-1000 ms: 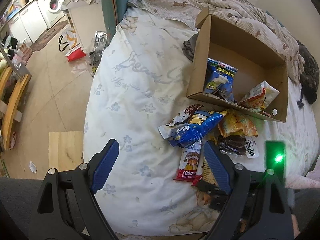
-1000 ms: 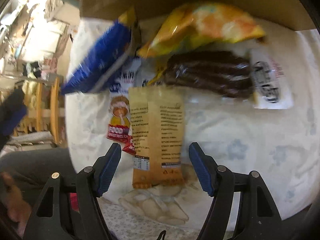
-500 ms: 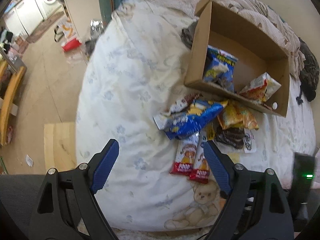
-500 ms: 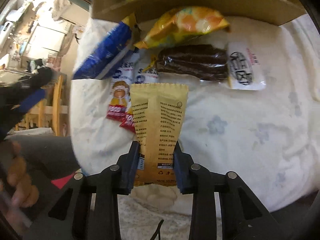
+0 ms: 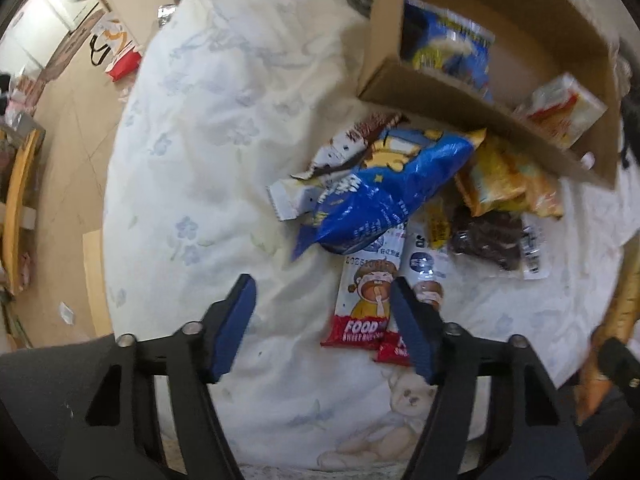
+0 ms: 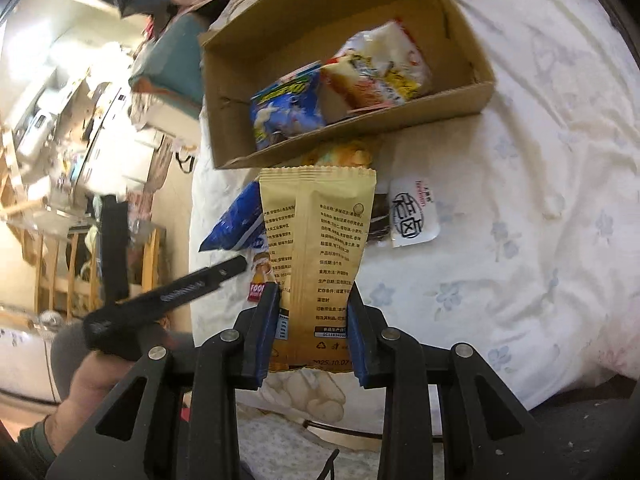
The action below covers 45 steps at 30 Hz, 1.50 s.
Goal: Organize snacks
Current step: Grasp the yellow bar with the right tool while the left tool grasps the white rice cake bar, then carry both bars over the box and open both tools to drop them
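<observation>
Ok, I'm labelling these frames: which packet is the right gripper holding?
Start at the cardboard box on the flowered bedspread. Just below it, the right gripper clamps the tan packet, lifted above the pile. Alone there, it is plain tan with black print.

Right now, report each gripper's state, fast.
Left gripper: open, holding nothing, above the snack pile.
Right gripper: closed on the tan snack packet, lifted off the bed.

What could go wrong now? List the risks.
1. The right tongs pinch only the bottom end of the tan packet; it may flop or slip on the way to the box.
2. The left tongs hang open just above the red-bottomed packets and may nudge the pile.
</observation>
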### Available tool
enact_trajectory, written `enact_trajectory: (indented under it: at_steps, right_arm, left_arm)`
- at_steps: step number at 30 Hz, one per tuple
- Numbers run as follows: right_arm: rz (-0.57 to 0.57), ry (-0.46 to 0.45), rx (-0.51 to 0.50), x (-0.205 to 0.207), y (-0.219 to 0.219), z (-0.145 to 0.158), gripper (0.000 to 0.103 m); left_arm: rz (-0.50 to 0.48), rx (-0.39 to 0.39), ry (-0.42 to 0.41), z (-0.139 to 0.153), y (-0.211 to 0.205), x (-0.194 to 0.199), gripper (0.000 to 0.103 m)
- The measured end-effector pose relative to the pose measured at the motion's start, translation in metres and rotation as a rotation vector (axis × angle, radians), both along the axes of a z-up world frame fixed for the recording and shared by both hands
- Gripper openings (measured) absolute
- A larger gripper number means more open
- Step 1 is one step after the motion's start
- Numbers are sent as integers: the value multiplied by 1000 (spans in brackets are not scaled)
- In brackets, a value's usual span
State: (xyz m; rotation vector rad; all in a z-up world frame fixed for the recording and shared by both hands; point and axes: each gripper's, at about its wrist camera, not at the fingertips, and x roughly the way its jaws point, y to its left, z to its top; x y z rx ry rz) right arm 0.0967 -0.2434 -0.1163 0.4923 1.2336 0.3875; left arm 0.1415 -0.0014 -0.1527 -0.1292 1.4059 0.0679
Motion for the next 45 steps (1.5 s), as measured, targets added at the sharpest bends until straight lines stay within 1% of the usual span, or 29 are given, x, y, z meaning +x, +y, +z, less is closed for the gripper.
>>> enact_trajectory:
  at_steps: [1,3,5,7,8,10,12,13,14,15,17,18,21,27,28,39,41,43,44,45]
  right_arm:
    - [2,-5,-6,5,7,1,33]
    - [5,-14,-18,11,10,2,33]
    - [0,-11,-22,15,8,0,33]
    - [-13,-4,-23,19,8,-1,33]
    - [-18,-3,-20,19,6,-1,33]
    - [-21,-9,-16,19,6,1,33]
    - [-12,-20,-21,19,7,4,33]
    - [-6,-23,-25,19,10,4,33]
    - [-2,-23,-28,19,11,4,33]
    - [1,-22,-30,19,12,4,33]
    - [3,-21,-33,20,14,3,33]
    - [4,-21,-35,20,14,2,33]
    - [1,-21,-36,20,13,2,33]
    - [3,-29,-43,17,14,3,33]
    - [4,-30,-46,17,15,4,33]
    - [-16,-49,-55,10,9,10,33]
    - [-16,-51,-57,8,8,10,33]
    - [-14,-54,-62,7,8,11,33]
    - [-12,-59,-65,6,8,12,33]
    - [-11,-63,-66,6,8,14,33]
  left_arm:
    - [-12,11,9,-4,-3,2,55]
    - [-14,24,18,-12,-8,6,54]
    - [-16,19,15,-15,-11,8,54]
    - [-45,23,13,-17,-19,9,54]
    - [-58,24,20,-19,-22,9,54]
    - [-88,33,63,-30,-30,7,54]
    - [-95,46,68,-33,-32,4,51]
    - [-97,49,62,-32,-32,4,37]
    - [-107,44,54,-29,-34,4,28]
    - [-116,45,48,-26,-36,2,28]
    - [-127,5,37,-21,-40,-3,27]
    - [-126,-2,35,-18,-42,-4,27]
    - [-129,8,27,-11,-44,-13,27]
    - [-115,-14,16,2,-41,-31,27]
    - [-115,-18,11,3,-34,-34,27]
    - [-125,-40,-35,19,-37,-65,27]
    - [-127,-45,-37,19,-35,-66,27]
    - [-127,-33,-44,20,-36,-70,27]
    - [-127,-33,-46,18,-29,-60,27]
    - [-126,-32,-54,19,-31,-61,27]
